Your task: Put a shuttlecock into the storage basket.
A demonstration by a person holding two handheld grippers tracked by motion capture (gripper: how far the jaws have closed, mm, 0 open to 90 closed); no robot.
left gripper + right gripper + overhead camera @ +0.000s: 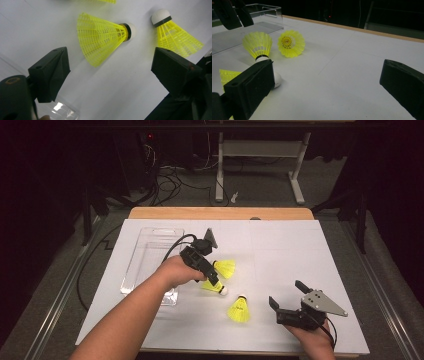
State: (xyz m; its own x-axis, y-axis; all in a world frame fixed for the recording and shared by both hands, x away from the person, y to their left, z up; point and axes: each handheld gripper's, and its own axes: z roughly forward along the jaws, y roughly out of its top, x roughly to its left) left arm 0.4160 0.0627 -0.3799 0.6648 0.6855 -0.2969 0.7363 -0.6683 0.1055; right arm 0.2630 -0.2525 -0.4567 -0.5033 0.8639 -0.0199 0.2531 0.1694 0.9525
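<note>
With the left claw (110, 72) held open and empty above the middle shuttlecock (105, 37), its mesh skirt could be crushed by an off-centre closure.

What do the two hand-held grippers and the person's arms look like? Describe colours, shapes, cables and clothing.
Both are black. The left gripper and the right gripper each end in two blocky, wedge-shaped black jaws. Each carries a grey three-cornered plate on top, dotted with small holes. A black cable loops away from the left one. The forearms are bare, with no sleeves or gloves.
</note>
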